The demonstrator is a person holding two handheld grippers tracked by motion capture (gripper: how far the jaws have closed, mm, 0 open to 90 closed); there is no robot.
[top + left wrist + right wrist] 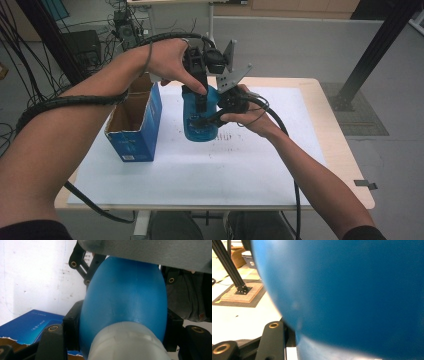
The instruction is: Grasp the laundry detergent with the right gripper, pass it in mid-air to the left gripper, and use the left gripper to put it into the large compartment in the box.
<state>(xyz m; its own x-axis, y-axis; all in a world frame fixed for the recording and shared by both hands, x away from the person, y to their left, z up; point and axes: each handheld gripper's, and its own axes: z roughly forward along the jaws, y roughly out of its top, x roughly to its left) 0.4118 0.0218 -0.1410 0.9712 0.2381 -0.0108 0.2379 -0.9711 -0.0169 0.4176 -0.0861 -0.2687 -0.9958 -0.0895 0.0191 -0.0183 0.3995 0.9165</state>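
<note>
A blue plastic bottle [199, 125] stands upright on the white mat [250, 165], left of the table's middle. My left gripper [201, 102] comes down from above and is shut on the bottle's upper part. In the left gripper view its black jaws press both sides of the blue bottle [125, 297] just past a whitish cap [127, 342]. From the right, my right gripper [209, 119] is shut on the bottle's body. The blue bottle [352, 290] looms close in the right gripper view, with one black finger [272, 338] against it and the other hidden.
An open blue carton [136, 122] stands just left of the bottle, also seen as the carton [32, 325] at lower left. A black frame post [375, 50] rises beyond the table's right edge. Cables trail along both forearms.
</note>
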